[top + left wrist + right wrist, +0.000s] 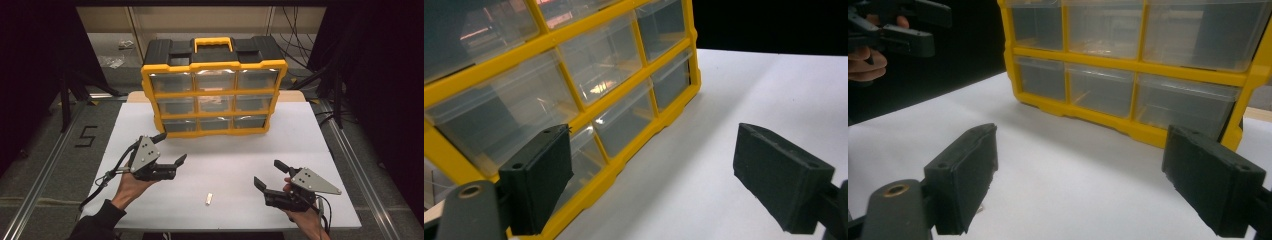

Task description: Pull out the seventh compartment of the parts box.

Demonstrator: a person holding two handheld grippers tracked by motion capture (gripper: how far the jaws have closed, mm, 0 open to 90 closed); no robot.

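Observation:
A yellow-framed organizer with clear drawers and a black top stands at the back middle of the white table. A small white piece lies near the front edge, between the two hands. My left gripper hovers front-left of the organizer, open and holding nothing. My right gripper is at the front right, also open and holding nothing. The left gripper view has the open left gripper beside the organizer. The right gripper view faces the drawers past the open right gripper.
The organizer has a yellow carry handle on top. In the right gripper view the other hand and its gripper appear at the upper left. Dark floor and metal rails flank the table.

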